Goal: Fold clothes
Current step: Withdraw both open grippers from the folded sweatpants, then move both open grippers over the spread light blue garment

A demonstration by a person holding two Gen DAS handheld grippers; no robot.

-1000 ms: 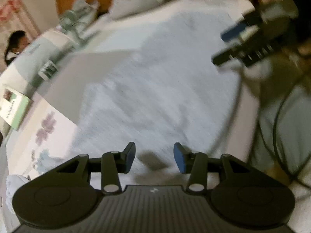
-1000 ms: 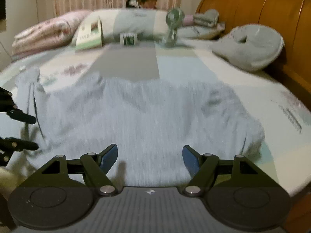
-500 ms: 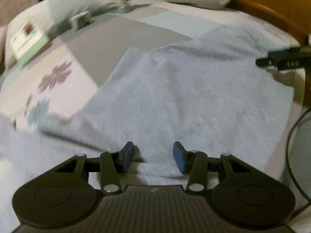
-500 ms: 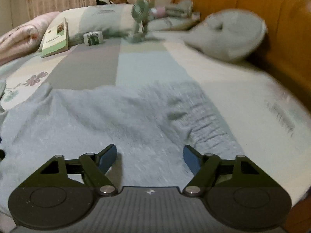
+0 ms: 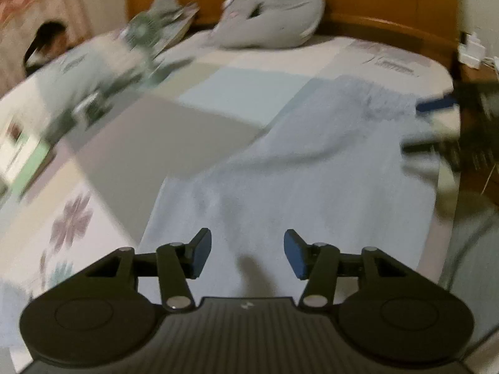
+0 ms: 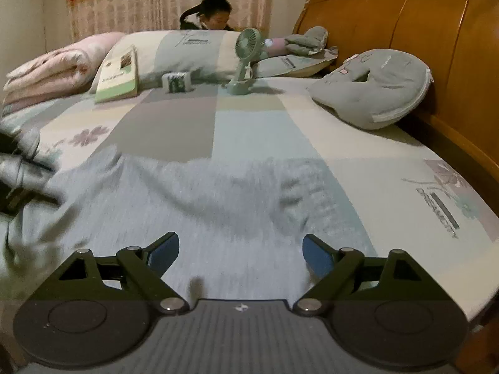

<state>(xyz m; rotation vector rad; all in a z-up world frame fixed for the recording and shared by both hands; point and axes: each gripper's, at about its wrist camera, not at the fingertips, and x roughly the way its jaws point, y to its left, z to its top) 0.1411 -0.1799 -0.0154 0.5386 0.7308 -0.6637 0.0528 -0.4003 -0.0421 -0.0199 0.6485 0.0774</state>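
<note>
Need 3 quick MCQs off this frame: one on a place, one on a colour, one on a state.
1. Where does the small fan stand?
A. on the bed, in front of the pillows
B. on the floor
C. on the headboard

2. What colour is the spread garment?
A. red
B. light grey-blue
C. black

3. What is between the right gripper jaws?
A. the book
B. a pinched fold
C. nothing gripped

Key: 1 A, its base sits on the bedsheet. 2 B, pale grey-blue knit. 3 C, the jaws are opening with the cloth lying flat beneath.

Wooden headboard (image 6: 405, 31), patchwork bedsheet (image 6: 249, 131), striped pink curtain (image 6: 140, 0), pale wall (image 6: 21, 21), dim light
</note>
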